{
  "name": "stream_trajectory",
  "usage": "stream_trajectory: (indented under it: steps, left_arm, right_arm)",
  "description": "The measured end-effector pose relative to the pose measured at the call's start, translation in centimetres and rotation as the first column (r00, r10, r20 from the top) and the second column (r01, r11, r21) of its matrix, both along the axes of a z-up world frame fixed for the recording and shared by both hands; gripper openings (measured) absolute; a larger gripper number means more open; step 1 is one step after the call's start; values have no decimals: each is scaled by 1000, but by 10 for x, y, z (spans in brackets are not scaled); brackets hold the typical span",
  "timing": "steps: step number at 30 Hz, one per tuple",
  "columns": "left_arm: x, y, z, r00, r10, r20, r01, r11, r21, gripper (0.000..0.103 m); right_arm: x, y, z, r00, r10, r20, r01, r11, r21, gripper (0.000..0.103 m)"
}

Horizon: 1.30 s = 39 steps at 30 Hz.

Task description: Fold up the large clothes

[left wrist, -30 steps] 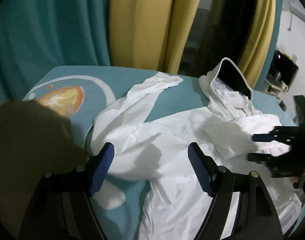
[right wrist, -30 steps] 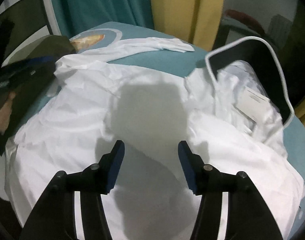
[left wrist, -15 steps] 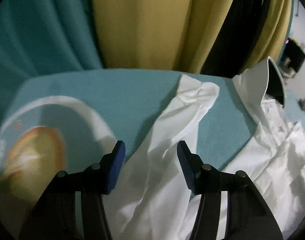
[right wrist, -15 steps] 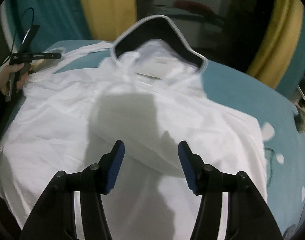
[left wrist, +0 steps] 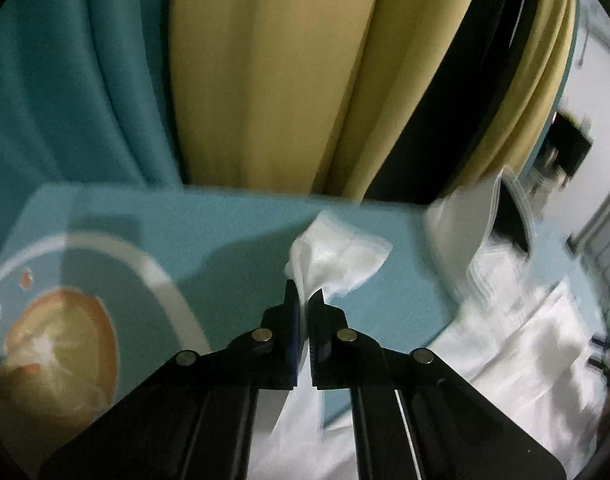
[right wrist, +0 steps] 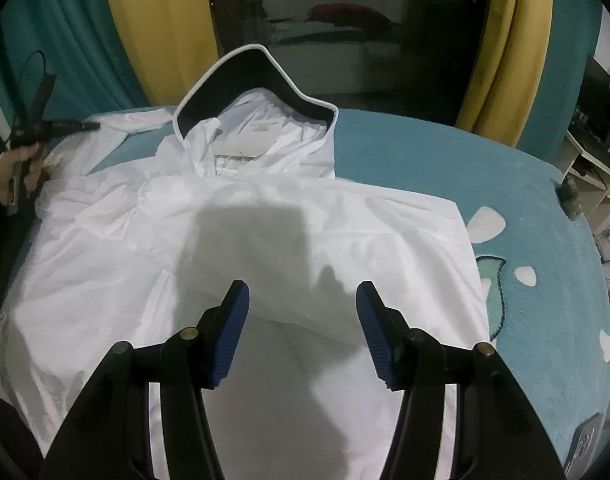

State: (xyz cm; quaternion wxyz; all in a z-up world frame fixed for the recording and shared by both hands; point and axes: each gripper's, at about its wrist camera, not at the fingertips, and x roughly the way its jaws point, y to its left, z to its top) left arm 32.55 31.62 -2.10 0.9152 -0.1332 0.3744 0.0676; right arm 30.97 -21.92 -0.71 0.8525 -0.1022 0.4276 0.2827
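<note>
A white hooded garment (right wrist: 265,220) lies spread on a teal bed cover (right wrist: 425,152), its dark-lined hood (right wrist: 261,80) at the far side. In the left wrist view its left sleeve (left wrist: 341,256) stretches over the cover, and my left gripper (left wrist: 305,296) is shut on the sleeve just short of the cuff. The right wrist view shows that same left gripper (right wrist: 65,126) at the far left, held by a hand (right wrist: 9,176). My right gripper (right wrist: 303,300) hovers open over the garment's body, with nothing between its blue pads (right wrist: 231,332).
Teal and yellow curtains (left wrist: 265,80) hang behind the bed. The cover carries an orange print (left wrist: 57,352) ringed in white at the left and pale patches (right wrist: 487,224) at the right. A shelf with small items (right wrist: 593,136) stands beyond the bed's right edge.
My left gripper travelled along the sleeve toward its cuff and closed on it. My right gripper swung right across the garment and rolled; it now faces the hood, still open.
</note>
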Motion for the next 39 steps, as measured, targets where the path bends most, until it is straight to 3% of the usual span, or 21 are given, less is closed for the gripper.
stream_trajectory:
  steps: [9, 16, 20, 23, 28, 29, 31, 32, 35, 39]
  left_arm:
    - [-15, -78, 115, 966, -30, 258, 10, 997, 79, 4]
    - [-20, -158, 146, 942, -108, 316, 65, 988, 141, 5]
    - [-12, -220, 126, 942, -220, 252, 187, 971, 148, 5]
    - [-10, -264, 93, 937, -303, 173, 279, 949, 150, 5]
    - [-6, -335, 16, 896, -443, -25, 443, 888, 122, 6]
    - [-6, -336, 3, 888, -455, -58, 459, 882, 103, 9]
    - [-14, -338, -21, 862, -494, -115, 501, 865, 32, 38]
    - [-21, -341, -30, 854, -505, -126, 510, 860, 6, 43]
    - [-37, -337, -38, 837, -528, -145, 530, 848, -30, 45]
    - [-62, -301, -24, 862, -496, -105, 496, 868, -34, 46]
  right_arm:
    - [-19, -41, 12, 999, -37, 29, 35, 996, 77, 56]
    - [-27, -88, 12, 995, -94, 26, 90, 988, 123, 56]
    - [-30, -110, 9, 993, -118, 21, 114, 983, 141, 56]
    - [-32, -124, 6, 991, -135, 13, 132, 980, 149, 56]
    - [-31, -139, 0, 988, -156, -4, 154, 975, 162, 56]
    - [-31, -141, -1, 987, -159, -8, 158, 974, 163, 56]
    - [-29, -142, -3, 987, -160, -16, 160, 974, 163, 56]
    - [-28, -141, -4, 987, -159, -20, 160, 974, 161, 56]
    - [-25, -132, -8, 989, -144, -24, 146, 978, 150, 56]
    - [-15, -105, -13, 996, -79, -34, 83, 984, 159, 56]
